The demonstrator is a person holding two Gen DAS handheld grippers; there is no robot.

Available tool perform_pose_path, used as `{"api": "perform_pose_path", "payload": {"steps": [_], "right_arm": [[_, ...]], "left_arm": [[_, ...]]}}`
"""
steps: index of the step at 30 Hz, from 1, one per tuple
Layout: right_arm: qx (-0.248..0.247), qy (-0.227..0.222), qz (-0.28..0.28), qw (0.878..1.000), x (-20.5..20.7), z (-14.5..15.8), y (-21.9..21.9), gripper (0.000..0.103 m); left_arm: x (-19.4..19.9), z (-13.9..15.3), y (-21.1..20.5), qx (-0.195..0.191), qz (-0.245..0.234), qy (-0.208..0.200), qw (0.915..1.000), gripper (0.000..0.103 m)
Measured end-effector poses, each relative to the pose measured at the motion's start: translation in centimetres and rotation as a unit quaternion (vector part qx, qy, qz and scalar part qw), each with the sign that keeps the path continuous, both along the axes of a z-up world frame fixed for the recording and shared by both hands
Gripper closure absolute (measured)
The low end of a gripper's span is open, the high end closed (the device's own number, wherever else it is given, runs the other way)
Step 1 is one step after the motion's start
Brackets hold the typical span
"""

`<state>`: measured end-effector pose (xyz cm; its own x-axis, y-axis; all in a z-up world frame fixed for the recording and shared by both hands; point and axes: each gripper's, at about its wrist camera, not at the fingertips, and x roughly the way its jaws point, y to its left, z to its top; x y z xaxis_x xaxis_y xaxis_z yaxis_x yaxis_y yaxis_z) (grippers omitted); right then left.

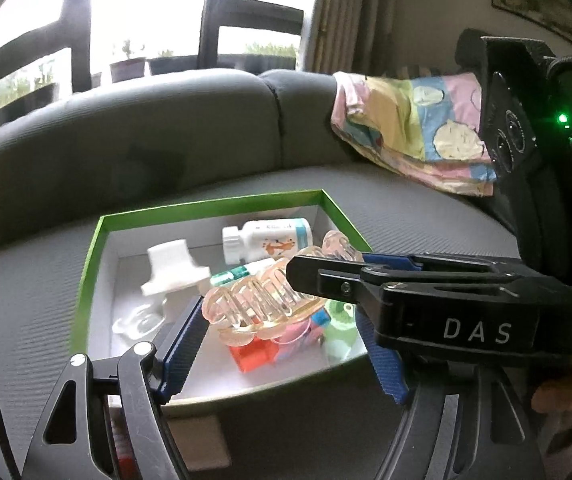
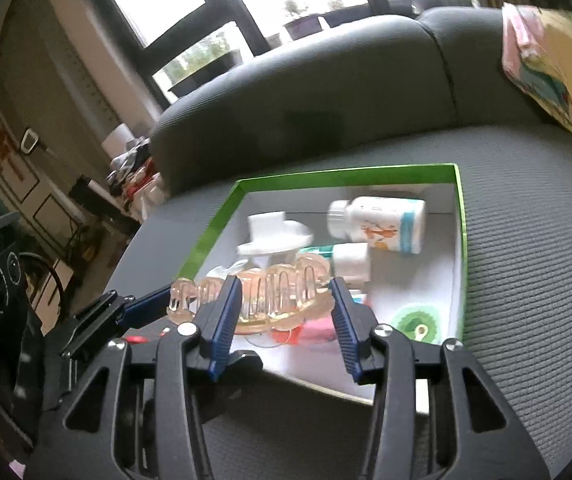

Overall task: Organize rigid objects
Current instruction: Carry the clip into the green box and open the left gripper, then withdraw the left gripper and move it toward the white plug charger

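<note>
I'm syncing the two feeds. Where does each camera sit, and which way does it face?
Left wrist: on the left tongs, looking forward and down into the box on the sofa; its own fingers frame the view, the right tongs cross in from the right, with a bit of hand below.
Right wrist: on the right tongs, same downward aim from further right; own fingers in front, left tongs at the left edge.
Shared: box, ribbed piece, bottle, sofa, window.
</note>
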<state>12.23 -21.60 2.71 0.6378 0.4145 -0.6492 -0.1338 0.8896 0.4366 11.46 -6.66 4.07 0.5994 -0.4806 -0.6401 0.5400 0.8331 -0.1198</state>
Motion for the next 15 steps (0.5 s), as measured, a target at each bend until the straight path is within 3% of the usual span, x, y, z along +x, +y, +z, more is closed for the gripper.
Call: {"api": "perform_pose_path", "payload": {"steps": [3,4,5,7,9,15], "right_arm": [[0.005,0.008,-0.017,1.000,0.6,-0.7,-1.0,0.056],[0.010,0.011,-0.021,1.000,0.7,-0.9,-1.2,0.052],[0.018,0.018,-0.028,0.999,0.8,-1.2,-1.5,0.038],[0.027,0.027,-0.047,0.998,0.9,-1.5,-2.0,0.030],[0.031,0.026,-0.056,0.998,0.8,-1.3,-2.5,0.030],[0.055,0.004,-0.080,0.995,-0.3,0.0,-4.3,0.019]], "left_arm": [[1.2,-0.6,-1.1,0.002,-0.002,0.011,0.9999,0.027],[1.6,-0.7,-1.4,0.007,0.005,0.010,0.9999,0.027],[1.8,-0.8,-1.6,0.013,0.010,0.011,0.9998,0.027],[2.5,-0.9,-1.8,0.021,0.023,0.021,0.9993,0.020],[2.5,-0.9,-1.4,0.021,0.034,0.021,0.9990,0.008],[1.4,0.2,2.1,0.000,0.069,0.018,0.9974,0.006]]}}
